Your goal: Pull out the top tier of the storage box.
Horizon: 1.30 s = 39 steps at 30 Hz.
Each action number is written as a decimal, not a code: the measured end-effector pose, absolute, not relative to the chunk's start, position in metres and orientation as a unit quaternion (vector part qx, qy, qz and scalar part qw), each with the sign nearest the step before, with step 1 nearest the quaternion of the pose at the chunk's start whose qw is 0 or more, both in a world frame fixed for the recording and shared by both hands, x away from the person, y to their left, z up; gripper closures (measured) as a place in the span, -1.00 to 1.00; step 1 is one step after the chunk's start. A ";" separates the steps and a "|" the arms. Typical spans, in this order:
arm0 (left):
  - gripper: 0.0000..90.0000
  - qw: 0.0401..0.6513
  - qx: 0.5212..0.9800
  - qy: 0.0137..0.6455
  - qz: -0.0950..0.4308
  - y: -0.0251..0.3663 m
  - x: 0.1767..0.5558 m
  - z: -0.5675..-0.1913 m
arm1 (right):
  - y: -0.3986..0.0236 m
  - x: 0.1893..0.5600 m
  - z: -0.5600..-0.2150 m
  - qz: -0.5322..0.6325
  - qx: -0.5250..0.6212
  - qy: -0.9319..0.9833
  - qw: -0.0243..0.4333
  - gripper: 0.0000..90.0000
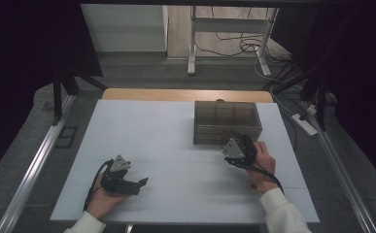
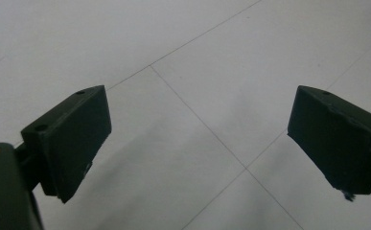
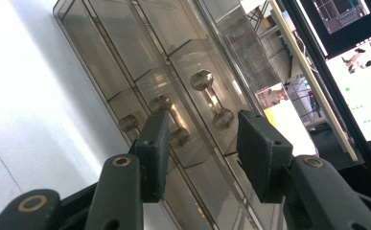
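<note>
Drawer handle just beyond right hand-held gripper

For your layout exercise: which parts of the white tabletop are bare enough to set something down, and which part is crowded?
Free: the white tabletop left of the smoky drawer box, and the strip between left gripper and right gripper. Crowded: the box's front, where the right gripper sits.

Your right gripper, jaws parted with nothing pinched, faces the smoky clear drawer box; one drawer handle lies beyond the gap.
</note>
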<state>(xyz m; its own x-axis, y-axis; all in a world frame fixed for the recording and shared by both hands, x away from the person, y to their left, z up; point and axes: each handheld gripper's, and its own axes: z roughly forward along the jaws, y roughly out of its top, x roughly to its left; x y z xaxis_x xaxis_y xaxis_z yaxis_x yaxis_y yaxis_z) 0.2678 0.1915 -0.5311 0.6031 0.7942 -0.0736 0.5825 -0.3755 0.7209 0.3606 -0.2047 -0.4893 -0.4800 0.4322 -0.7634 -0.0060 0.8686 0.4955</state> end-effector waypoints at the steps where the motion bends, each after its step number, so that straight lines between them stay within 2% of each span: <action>1: -0.84 0.367 0.817 0.421 0.144 0.191 0.268 -0.531 | -0.205 0.361 -0.489 0.222 0.128 0.831 0.494 0.22; 39: -0.84 0.367 0.816 0.421 0.146 0.192 0.267 -0.531 | -0.200 0.369 -0.497 0.186 0.107 0.824 0.524 0.38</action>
<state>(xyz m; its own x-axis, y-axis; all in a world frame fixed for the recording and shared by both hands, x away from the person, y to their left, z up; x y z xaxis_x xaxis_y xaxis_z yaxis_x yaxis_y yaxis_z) 0.2674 0.1916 -0.5309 0.6023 0.7951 -0.0715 0.5811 -0.3752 0.7222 0.3690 -0.1999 -0.4968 -0.4272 0.3712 -0.8244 -0.0191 0.9079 0.4187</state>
